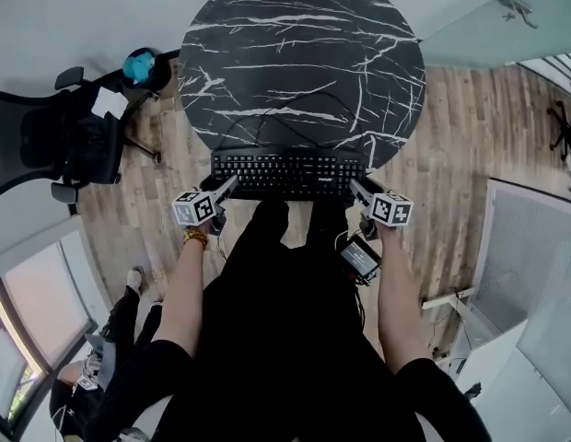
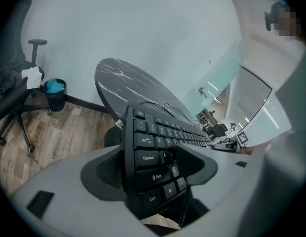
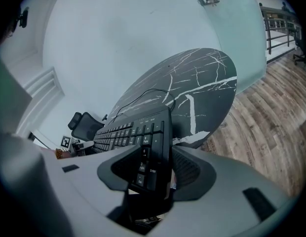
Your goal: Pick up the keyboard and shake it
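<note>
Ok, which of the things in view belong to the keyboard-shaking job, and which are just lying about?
Part of the job: keyboard; left gripper and right gripper, fingers closed on its two ends.
Just lying about: marble table; office chair; bin.

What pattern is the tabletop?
The tabletop is black with white marble-like veins; the head view shows it best.

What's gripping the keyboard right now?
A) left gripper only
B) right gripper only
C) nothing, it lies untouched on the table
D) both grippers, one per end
D: the left gripper is clamped on the Caps Lock/Shift end of the keyboard, and the right gripper is clamped on its number-pad end.
</note>
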